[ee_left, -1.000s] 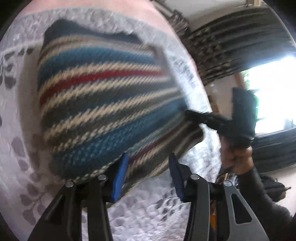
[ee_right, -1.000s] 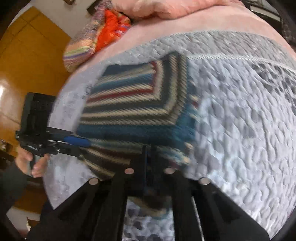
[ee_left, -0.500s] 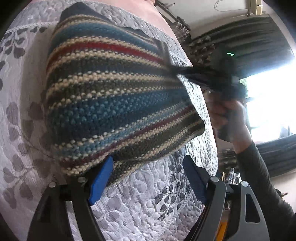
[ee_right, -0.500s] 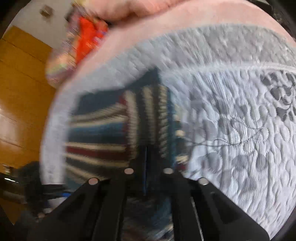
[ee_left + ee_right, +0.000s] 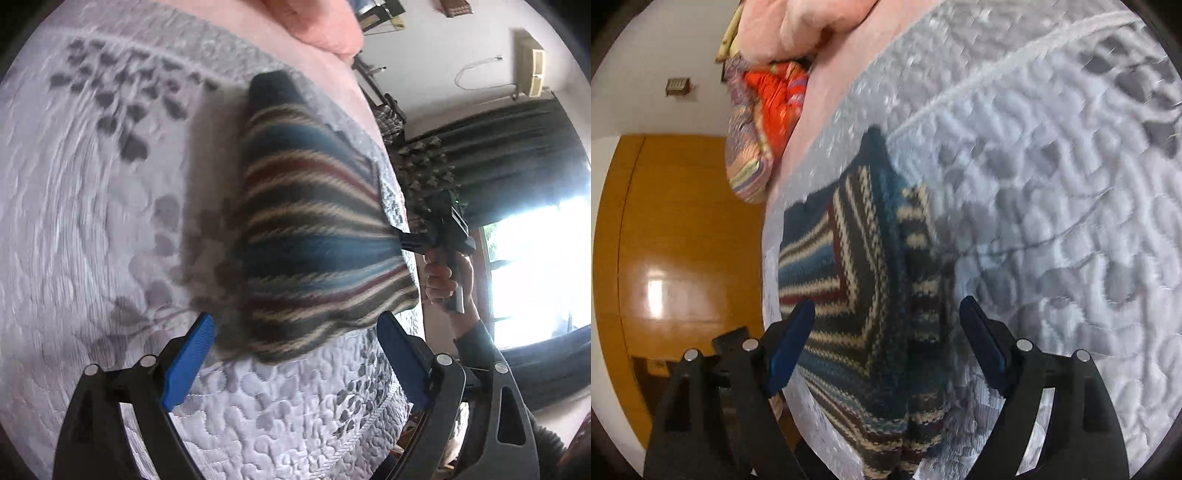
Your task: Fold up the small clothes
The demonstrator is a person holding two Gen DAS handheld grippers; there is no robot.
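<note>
A small knitted garment, striped in blue, cream, dark grey and red, lies folded on the grey quilted bedspread. My left gripper stands open just short of its near edge, one blue pad on either side and nothing between them. At the garment's right edge a hand holds my right gripper. In the right wrist view the garment shows a folded-over flap, and my right gripper is open above its near part with the cloth lying loose below the pads.
The bedspread stretches wide to the right of the garment. A pink blanket and a bright orange patterned bundle lie at the bed's head. A wooden wardrobe, dark curtains and a bright window surround the bed.
My right gripper, shut on the garment's edge a second ago, has carried it across and opened. My left gripper has opened wider and drawn back from the cloth.
</note>
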